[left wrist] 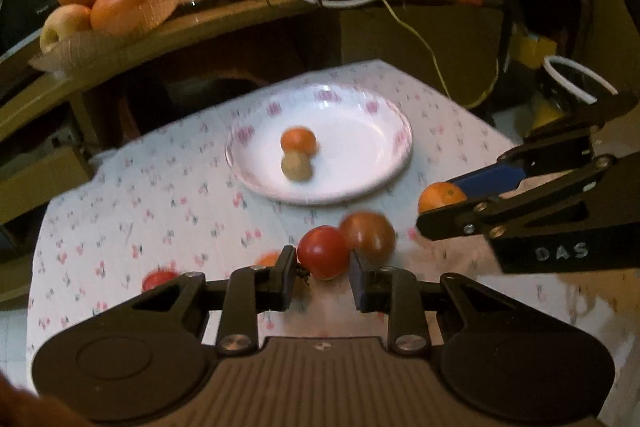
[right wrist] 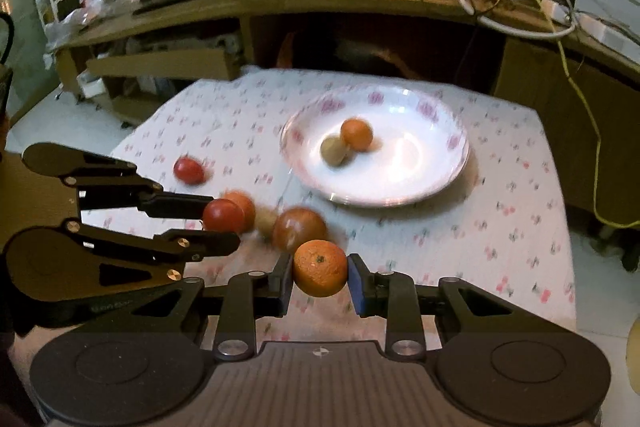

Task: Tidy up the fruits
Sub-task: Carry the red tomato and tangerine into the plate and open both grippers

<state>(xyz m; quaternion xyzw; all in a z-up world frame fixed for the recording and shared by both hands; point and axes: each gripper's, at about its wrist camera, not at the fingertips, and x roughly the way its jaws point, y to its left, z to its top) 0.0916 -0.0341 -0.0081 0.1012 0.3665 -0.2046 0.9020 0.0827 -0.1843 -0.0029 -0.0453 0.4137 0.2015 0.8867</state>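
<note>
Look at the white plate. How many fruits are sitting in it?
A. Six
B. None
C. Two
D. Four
C. The white plate holds just a small orange fruit and a pale round fruit touching it; the other fruits lie on the cloth or sit clamped in the jaws.

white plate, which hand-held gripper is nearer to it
Right, narrowly. The right hand-held gripper, holding an orange, sits just off the white plate; the left hand-held gripper, holding a red tomato, is slightly farther.
</note>
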